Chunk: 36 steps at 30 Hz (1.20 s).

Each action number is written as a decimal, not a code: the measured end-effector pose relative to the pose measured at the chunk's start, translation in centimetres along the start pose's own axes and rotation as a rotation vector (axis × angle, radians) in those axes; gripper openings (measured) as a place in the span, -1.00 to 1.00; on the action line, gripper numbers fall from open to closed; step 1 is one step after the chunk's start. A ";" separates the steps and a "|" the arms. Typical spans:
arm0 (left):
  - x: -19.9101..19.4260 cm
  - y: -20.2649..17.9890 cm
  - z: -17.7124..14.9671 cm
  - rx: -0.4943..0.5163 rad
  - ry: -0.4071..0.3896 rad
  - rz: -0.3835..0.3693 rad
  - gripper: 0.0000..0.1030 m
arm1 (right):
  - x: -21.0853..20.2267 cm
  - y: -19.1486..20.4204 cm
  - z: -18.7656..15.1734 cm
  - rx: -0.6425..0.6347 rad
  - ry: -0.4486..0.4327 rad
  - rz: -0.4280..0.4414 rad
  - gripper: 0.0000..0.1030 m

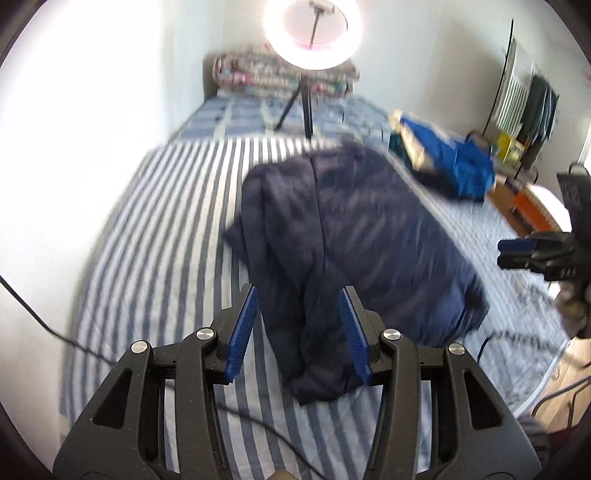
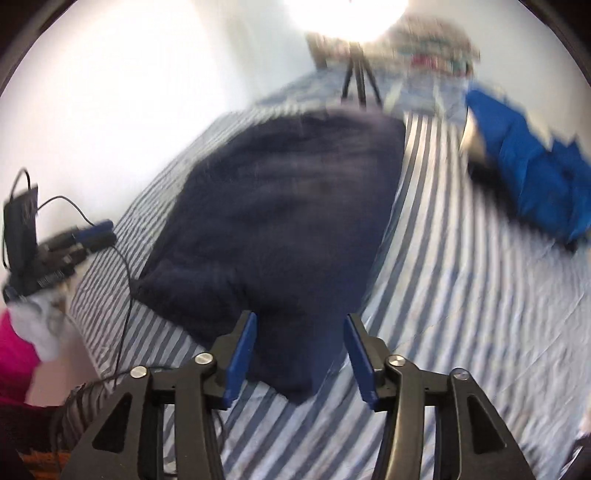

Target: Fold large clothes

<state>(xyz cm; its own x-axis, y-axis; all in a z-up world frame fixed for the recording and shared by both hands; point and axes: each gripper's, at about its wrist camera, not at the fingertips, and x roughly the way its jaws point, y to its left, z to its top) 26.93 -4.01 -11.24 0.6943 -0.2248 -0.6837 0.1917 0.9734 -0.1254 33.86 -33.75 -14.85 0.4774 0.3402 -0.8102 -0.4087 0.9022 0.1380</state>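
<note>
A dark navy garment (image 1: pixel 343 236) lies partly folded on the striped bed sheet (image 1: pixel 147 236). My left gripper (image 1: pixel 298 301) is open and empty, held above the garment's near end. The right gripper shows at the right edge of the left wrist view (image 1: pixel 517 253). In the right wrist view the navy garment (image 2: pixel 280 206) fills the middle, blurred. My right gripper (image 2: pixel 300 326) is open and empty above its near corner. The left gripper appears at the left of that view (image 2: pixel 94 230), beside the garment's edge.
A bright blue garment (image 1: pixel 458 162) lies at the bed's far right, also in the right wrist view (image 2: pixel 532 166). A ring light on a tripod (image 1: pixel 314 33) stands at the bed's head by folded patterned bedding (image 1: pixel 258 74). A black cable (image 2: pixel 123 295) trails over the sheet.
</note>
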 end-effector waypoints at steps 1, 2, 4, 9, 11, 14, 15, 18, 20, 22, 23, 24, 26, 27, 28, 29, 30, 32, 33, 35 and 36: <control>-0.2 0.2 1.0 -0.012 -0.010 -0.013 -0.08 | -0.7 -0.6 0.3 -0.012 -0.027 -0.002 0.03; -0.1 0.4 1.9 -0.025 -0.017 -0.024 -0.08 | -1.3 -0.5 1.3 -0.022 -0.072 -0.005 0.04; 0.6 1.1 3.6 -0.040 -0.034 -0.027 -0.08 | -2.4 -2.4 0.8 -0.024 -0.157 -0.018 0.04; 4.2 1.2 5.4 -0.067 -0.051 -0.023 -0.08 | -0.2 -3.5 7.7 0.023 -0.236 -0.004 -0.35; 6.5 0.9 5.5 -0.066 -0.037 -0.006 -0.08 | 1.8 -3.5 10.6 0.035 -0.249 -0.003 -0.44; 9.1 1.1 5.0 -0.082 -0.010 0.007 -0.08 | 5.2 -3.6 13.6 0.044 -0.233 0.002 -0.54; 10.1 1.5 4.8 -0.088 0.001 0.015 -0.08 | 7.0 -3.6 14.7 0.053 -0.213 0.000 -0.53; 11.9 2.2 4.2 -0.098 0.028 0.027 -0.08 | 11.1 -3.8 15.8 0.062 -0.170 -0.023 -0.54; 12.7 2.4 3.8 -0.087 0.035 0.049 -0.08 | 13.6 -3.9 16.6 0.061 -0.148 -0.042 -0.54; 13.7 2.8 3.2 -0.088 0.050 0.057 -0.08 | 15.4 -4.3 17.5 0.072 -0.130 -0.026 -0.54; 14.0 3.0 2.9 -0.089 0.058 0.058 -0.08 | 16.5 -4.3 18.0 0.079 -0.119 -0.016 -0.54; 14.4 3.2 2.6 -0.092 0.065 0.059 -0.08 | 17.4 -4.5 18.4 0.081 -0.113 -0.014 -0.54; 15.0 3.5 2.1 -0.094 0.074 0.066 -0.08 | 19.6 -4.0 18.8 0.077 -0.076 -0.014 -0.54; 15.4 3.7 1.9 -0.098 0.078 0.069 -0.07 | 20.1 -3.7 18.7 0.072 -0.066 -0.017 -0.53; 15.6 3.9 1.7 -0.106 0.082 0.067 -0.07 | 21.1 -3.3 18.6 0.064 -0.048 -0.027 -0.53; 15.8 4.2 1.6 -0.118 0.089 0.061 -0.06 | 21.8 -3.0 18.5 0.054 -0.036 -0.037 -0.53; 15.8 4.4 1.5 -0.128 0.094 0.059 -0.01 | 22.0 -2.7 18.4 0.047 -0.029 -0.044 -0.53; 15.3 4.9 1.5 -0.147 0.095 0.044 -0.01 | 21.5 -2.7 18.4 0.048 -0.027 -0.050 -0.53; 14.9 5.1 1.5 -0.149 0.090 0.043 -0.01 | 20.7 -2.8 18.4 0.055 -0.033 -0.039 -0.53; 13.6 5.5 1.5 -0.151 0.078 0.040 -0.01 | 18.1 -3.1 18.1 0.055 -0.070 -0.005 -0.50; 13.1 5.8 1.6 -0.157 0.075 0.028 -0.01 | 16.8 -3.1 17.8 0.048 -0.086 0.001 -0.47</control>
<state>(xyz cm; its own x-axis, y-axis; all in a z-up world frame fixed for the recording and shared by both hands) 38.19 -1.35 -19.78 0.6429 -0.1998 -0.7395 0.0583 0.9753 -0.2129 56.99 -26.17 -18.71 0.5429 0.3608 -0.7583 -0.3722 0.9128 0.1678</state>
